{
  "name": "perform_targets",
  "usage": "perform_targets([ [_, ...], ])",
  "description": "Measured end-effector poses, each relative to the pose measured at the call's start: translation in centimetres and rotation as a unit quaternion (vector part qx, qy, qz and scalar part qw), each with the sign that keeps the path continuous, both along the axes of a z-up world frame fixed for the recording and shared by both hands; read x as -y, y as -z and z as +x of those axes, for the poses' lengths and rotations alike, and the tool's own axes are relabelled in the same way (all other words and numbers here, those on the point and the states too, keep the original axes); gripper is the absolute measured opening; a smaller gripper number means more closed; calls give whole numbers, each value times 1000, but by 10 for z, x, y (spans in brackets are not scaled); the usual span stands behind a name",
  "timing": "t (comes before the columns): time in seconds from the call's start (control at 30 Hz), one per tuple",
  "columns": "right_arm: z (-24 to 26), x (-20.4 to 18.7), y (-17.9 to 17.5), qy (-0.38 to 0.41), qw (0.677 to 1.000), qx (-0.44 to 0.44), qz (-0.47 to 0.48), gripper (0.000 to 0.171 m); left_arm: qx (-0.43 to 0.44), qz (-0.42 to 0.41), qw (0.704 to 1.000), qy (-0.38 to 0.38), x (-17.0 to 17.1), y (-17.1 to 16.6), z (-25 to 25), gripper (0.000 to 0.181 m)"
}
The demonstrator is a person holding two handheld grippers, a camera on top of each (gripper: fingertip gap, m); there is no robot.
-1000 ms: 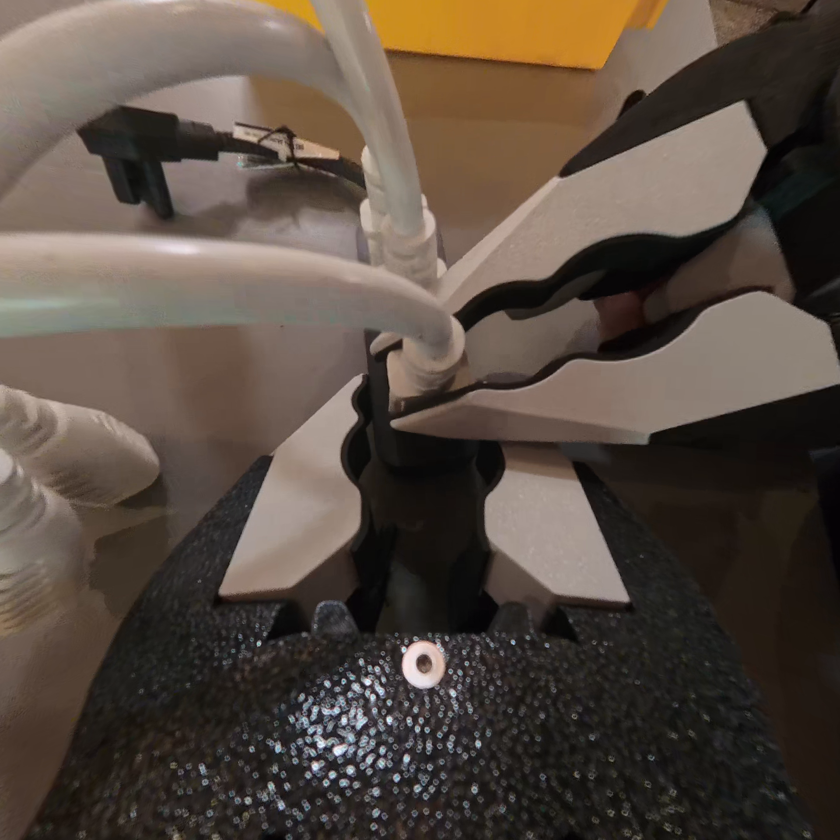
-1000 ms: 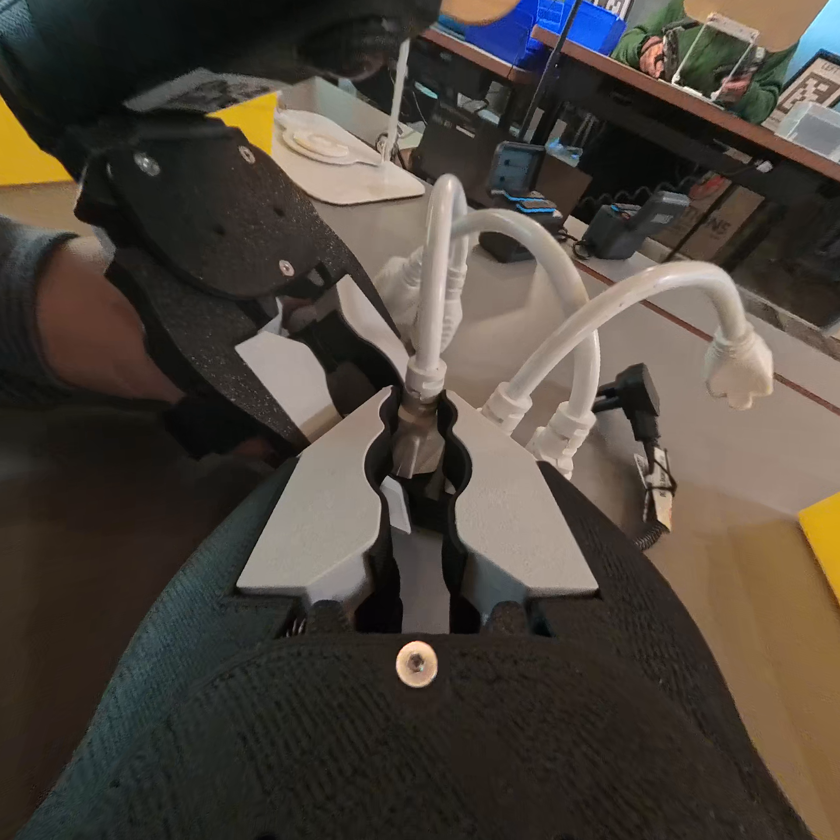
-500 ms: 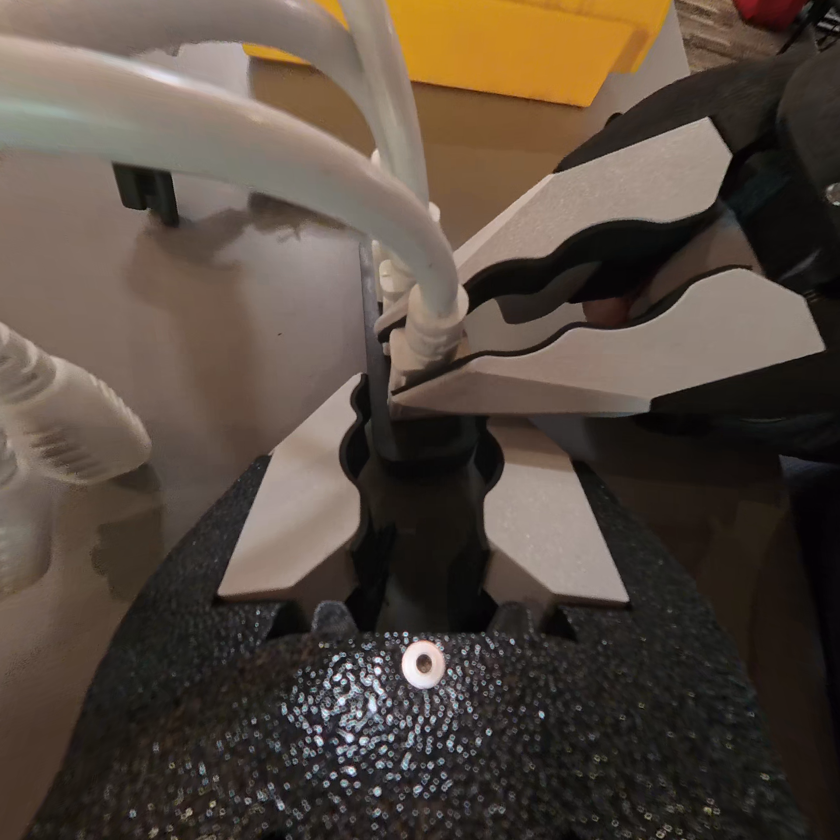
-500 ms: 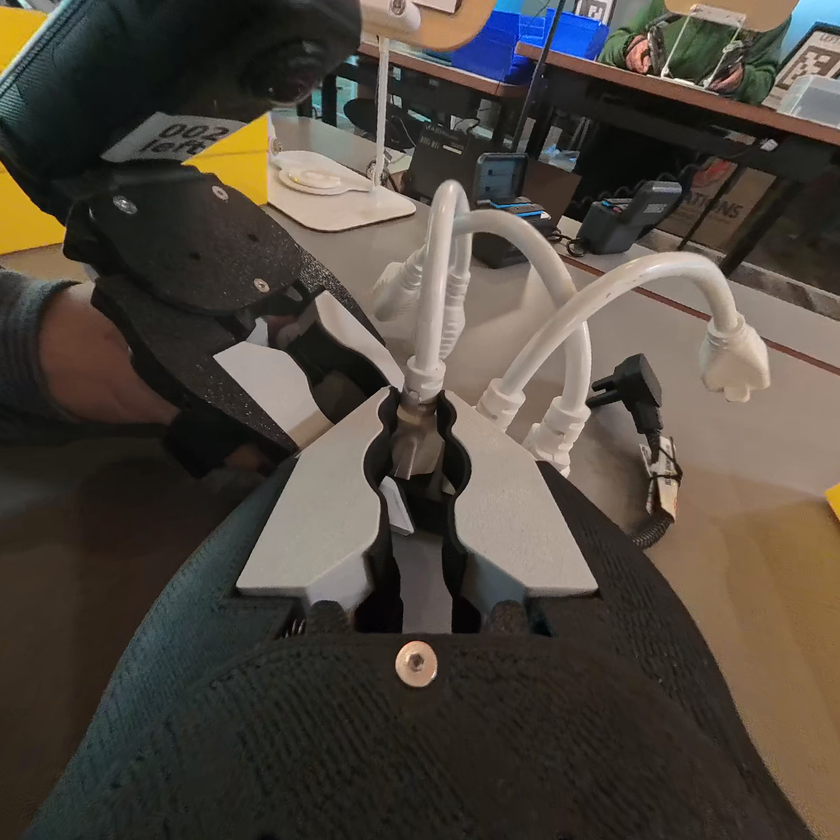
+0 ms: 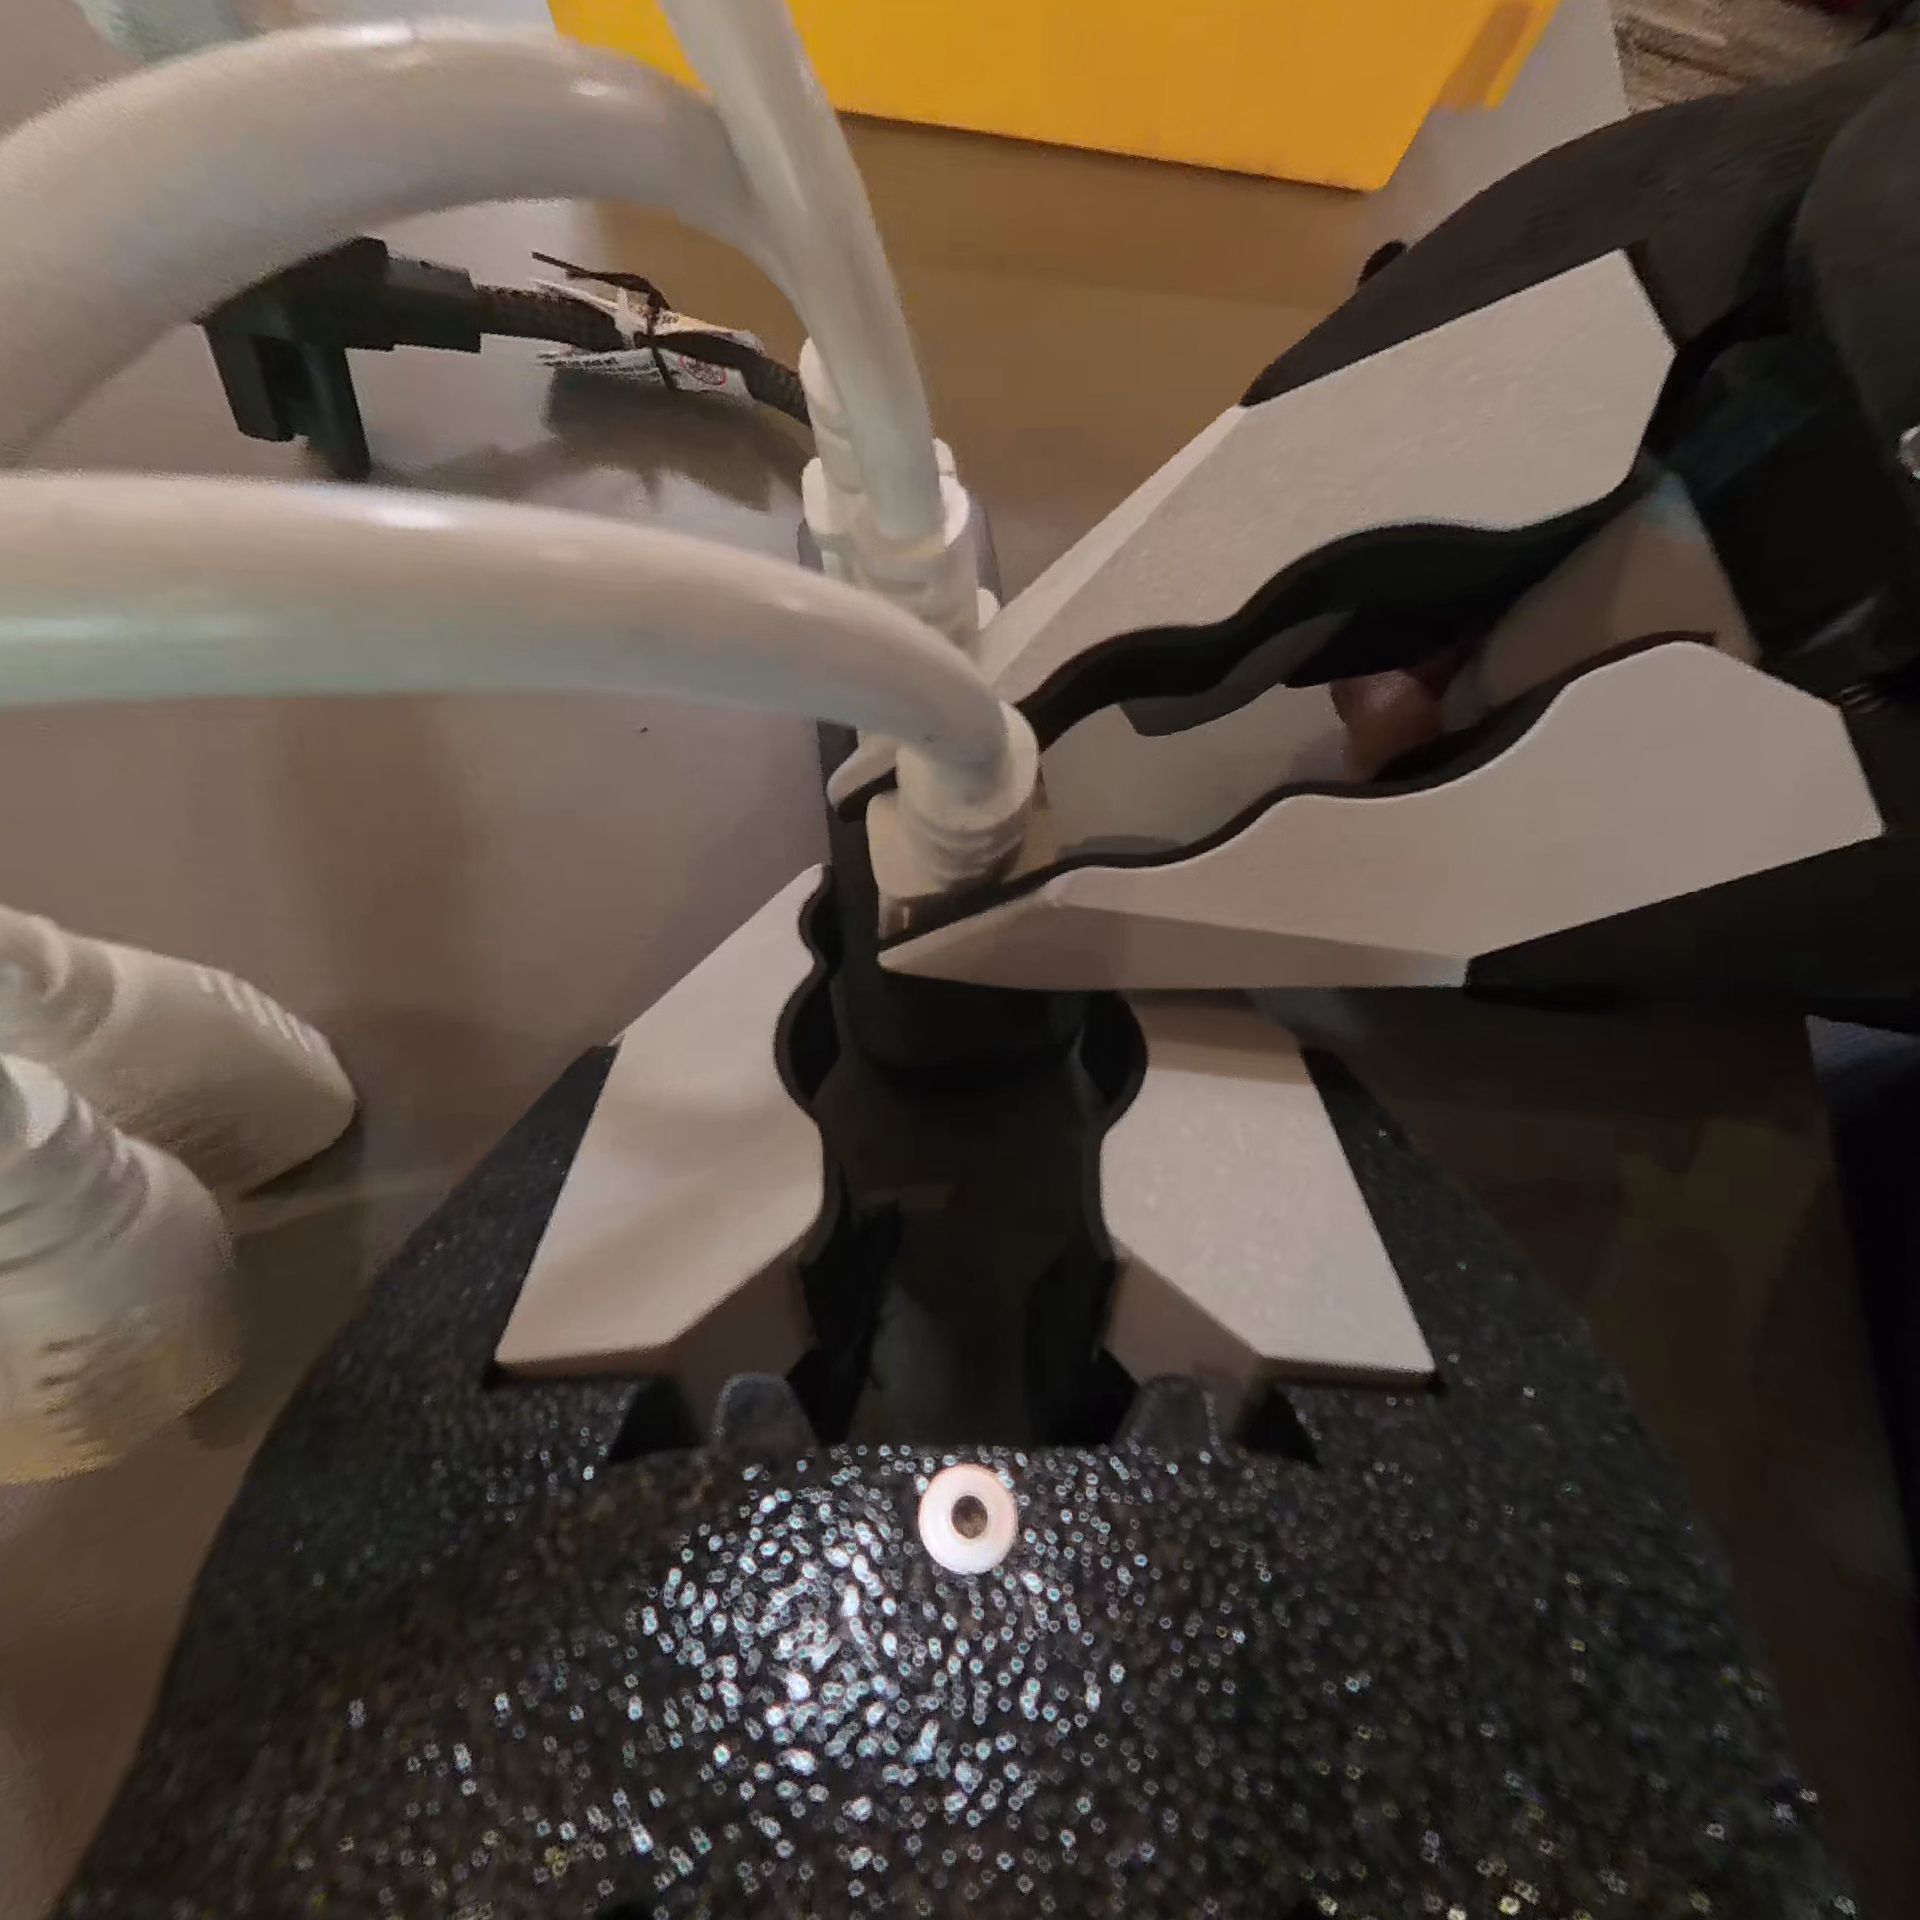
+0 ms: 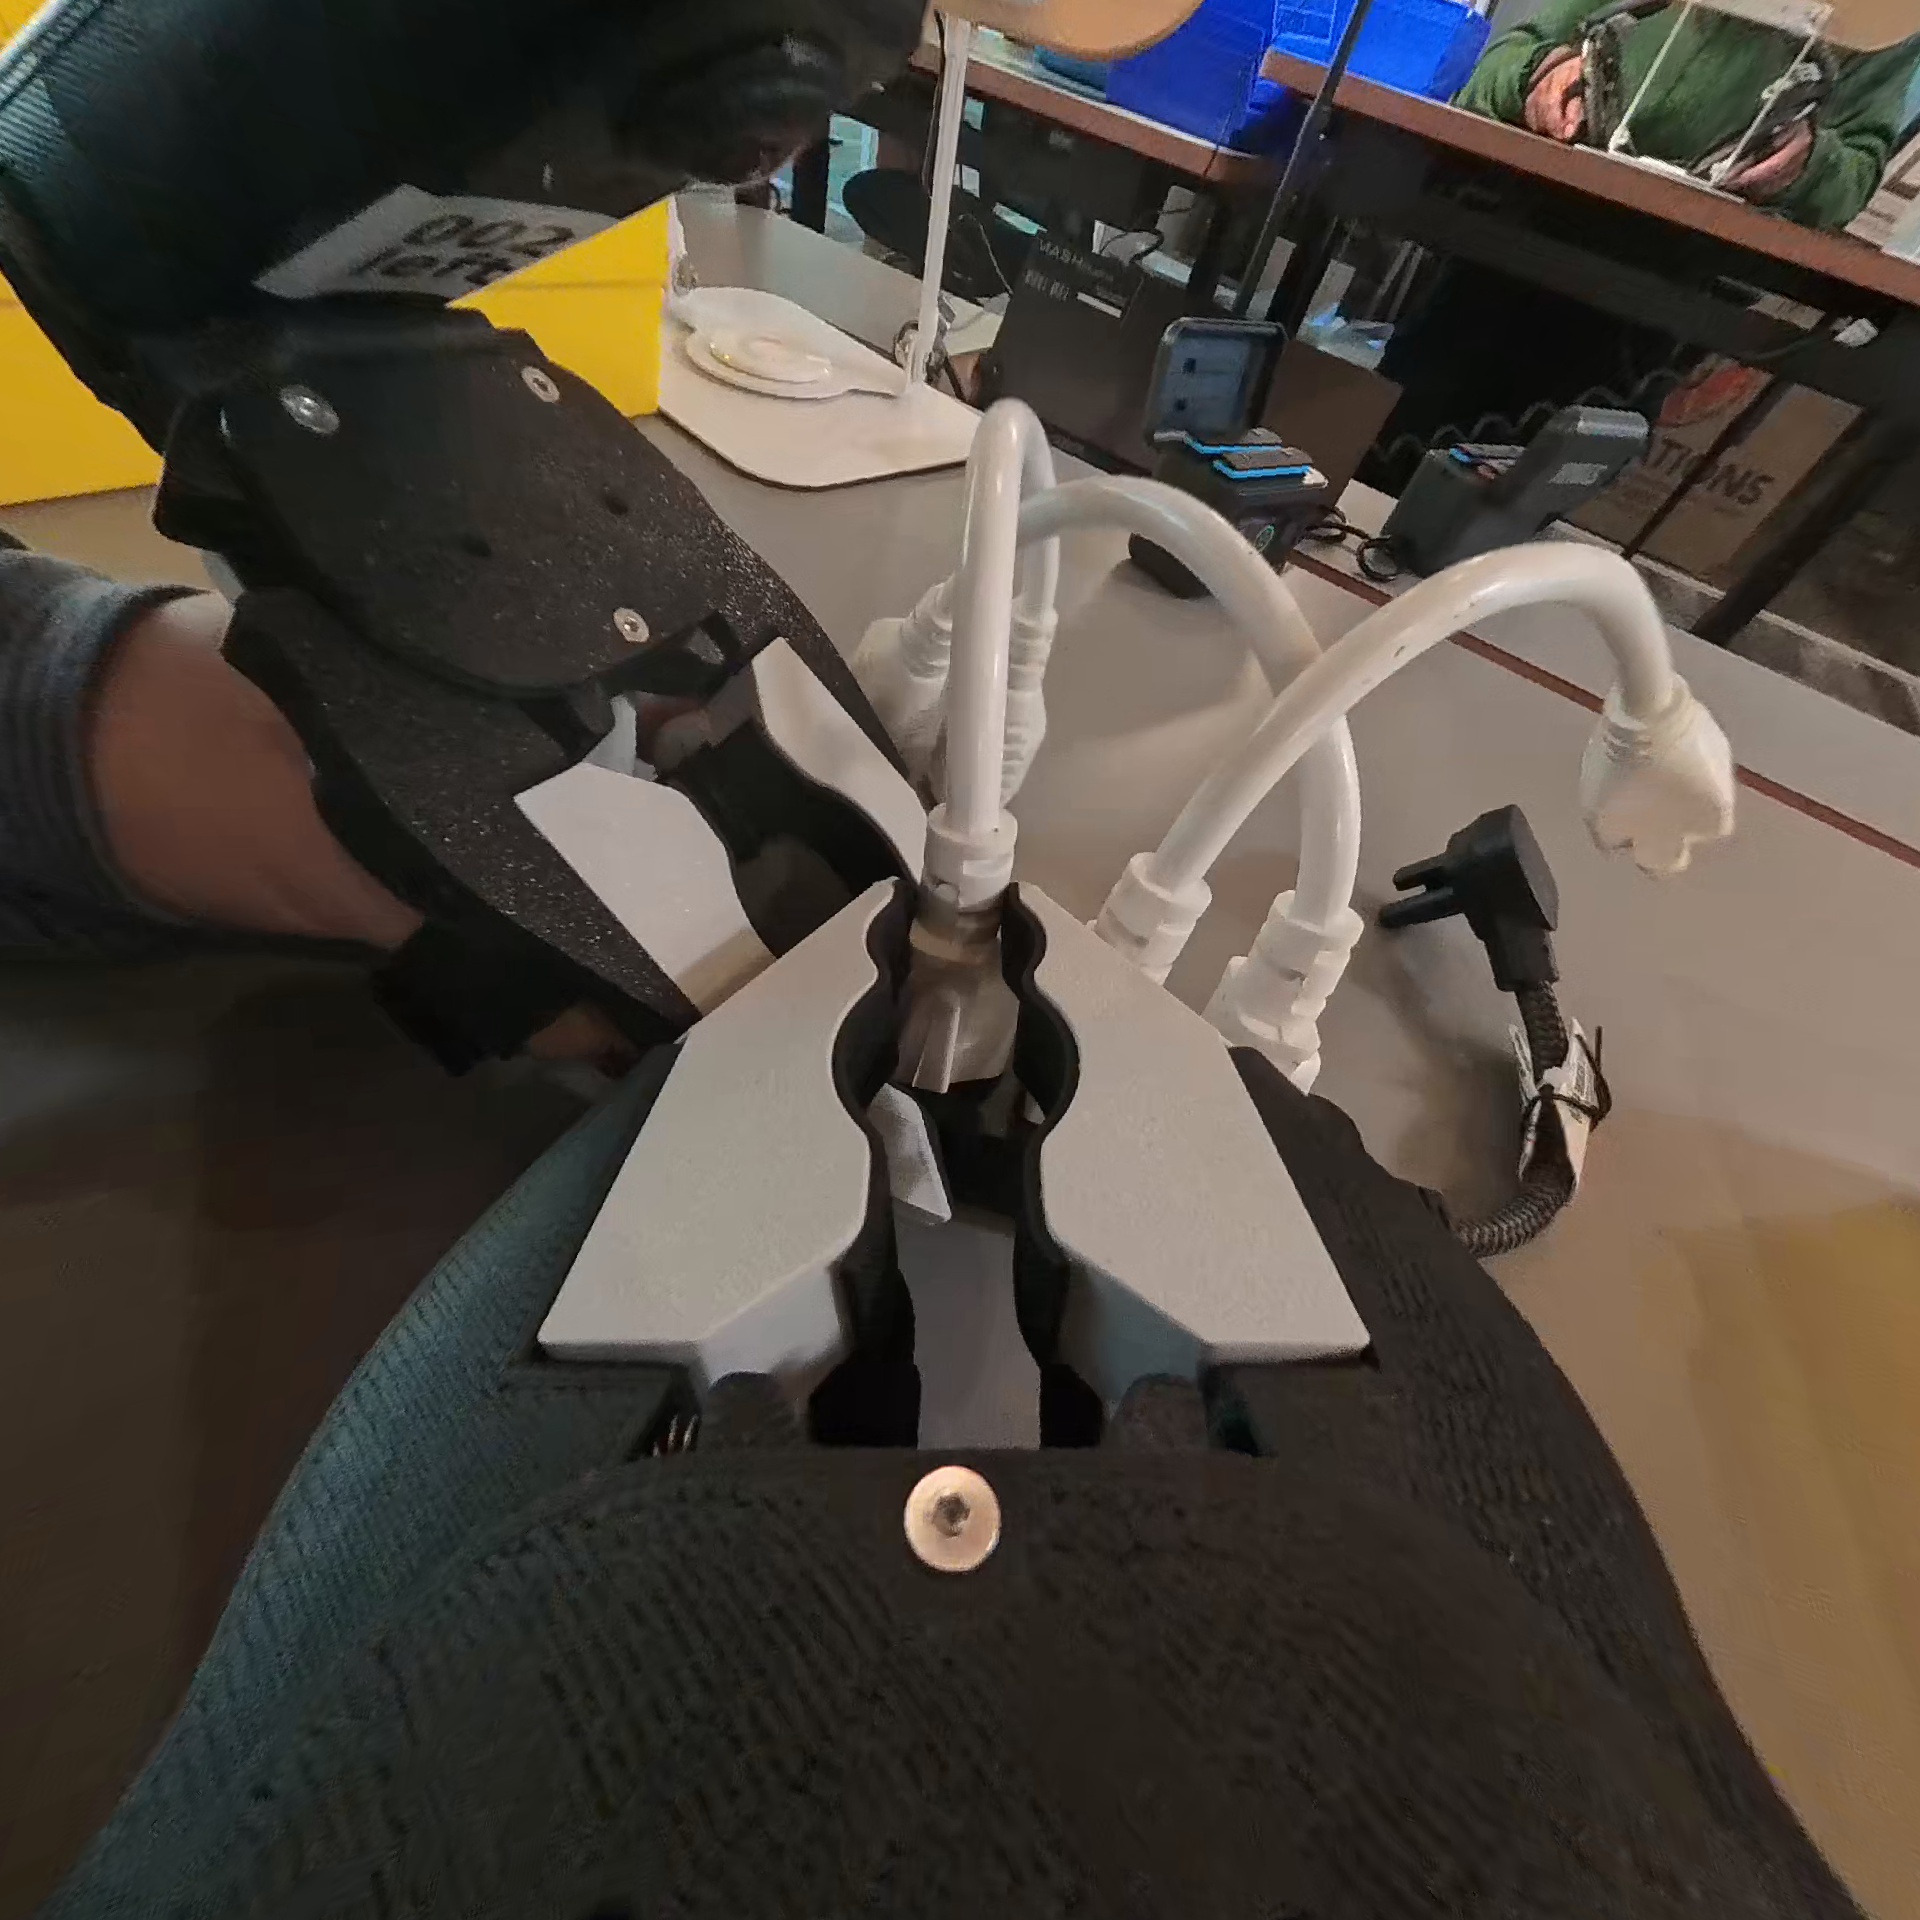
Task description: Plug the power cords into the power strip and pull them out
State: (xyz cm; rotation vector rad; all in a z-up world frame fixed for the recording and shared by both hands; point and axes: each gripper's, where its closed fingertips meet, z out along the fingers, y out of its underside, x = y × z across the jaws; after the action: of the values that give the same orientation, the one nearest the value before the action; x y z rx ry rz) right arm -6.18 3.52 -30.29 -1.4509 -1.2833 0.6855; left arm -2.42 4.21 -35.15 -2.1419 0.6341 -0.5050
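My left gripper (image 5: 966,997) is shut on a black power strip (image 5: 956,1060), which is mostly hidden between its fingers. My right gripper (image 5: 883,852) comes in from the right and is shut on a white plug (image 5: 956,821) standing at the strip's top. In the right wrist view, my right gripper (image 6: 961,904) clamps that white plug (image 6: 956,997), with its cord (image 6: 987,582) arching up. My left gripper (image 6: 727,831) sits just left of it, with a hand behind. Two more white plugs (image 6: 1278,966) stand right of my fingers.
A loose white plug (image 6: 1652,769) hangs on its cord at the right. A black angled plug (image 6: 1486,894) with a braided cable lies on the grey table (image 6: 1714,1039). A yellow box (image 5: 1091,73) stands behind. A white lamp base (image 6: 821,416) and chargers are farther back. There is about 5 cm between the tips of the two grippers.
Both grips are unchanged. In the left wrist view the white cords swung up and then back down as the held strip tilted. The black plug on the table stayed put.
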Motion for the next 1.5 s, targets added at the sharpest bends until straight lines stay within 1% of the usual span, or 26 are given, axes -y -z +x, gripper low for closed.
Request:
perform_targets([
  [0.07, 0, 0, 0, 0, 1000, 0, -4, 15, 2, 0, 1000, 0, 0, -1, 0, 44],
  [0.17, 0, 0, 0, -4, 1000, -3, -14, 15, -7, 2, 1000, 4, -3, 0, 2, 55],
  [0.27, 0, 1, 0, -7, 1000, -3, -19, 15, -50, 16, 999, 7, -7, 5, 4, 48],
  [0.33, 2, 0, 0, -5, 1000, -6, -28, 14, -52, 15, 999, 2, -8, 6, 3, 47],
  [0.37, 3, -2, -1, -2, 999, -11, -34, 14, -53, 16, 998, 1, -9, 6, 3, 51],
  [0.4, 5, -3, -2, 1, 999, -18, -42, 14, -47, 15, 999, -3, -9, 5, 4, 47],
  [0.47, 9, -6, -7, 9, 998, -41, -52, 13, -26, 21, 999, -7, -10, 0, 6, 46],
  [0.6, 7, -5, -3, 14, 999, -17, -26, 14, -40, 10, 999, -10, -11, 5, 5, 45],
  [0.63, 8, -3, -1, 1, 1000, -7, -12, 14, -55, 16, 998, -8, -10, 6, 4, 47],
  [0.67, 9, -1, -2, -10, 1000, -9, -12, 14, -62, 22, 998, -7, -9, 6, 4, 45],
  [0.87, 13, -4, -9, -1, 999, -36, -18, 14, -44, 37, 998, -3, -9, 0, 6, 45],
  [1.07, 14, -2, -14, -4, 998, -59, -26, 13, -26, 33, 999, 2, -8, -3, 7, 45],
  [1.2, 15, -2, -20, -6, 997, -77, -24, 11, -30, 24, 999, 4, -7, 0, 7, 45],
  [1.33, 8, 0, -13, -21, 998, -56, -32, 12, -41, 11, 999, -3, -8, 5, 5, 44],
  [1.5, 10, 1, -9, -10, 999, -31, 0, 17, -62, 18, 998, -7, -8, 6, 3, 44],
])
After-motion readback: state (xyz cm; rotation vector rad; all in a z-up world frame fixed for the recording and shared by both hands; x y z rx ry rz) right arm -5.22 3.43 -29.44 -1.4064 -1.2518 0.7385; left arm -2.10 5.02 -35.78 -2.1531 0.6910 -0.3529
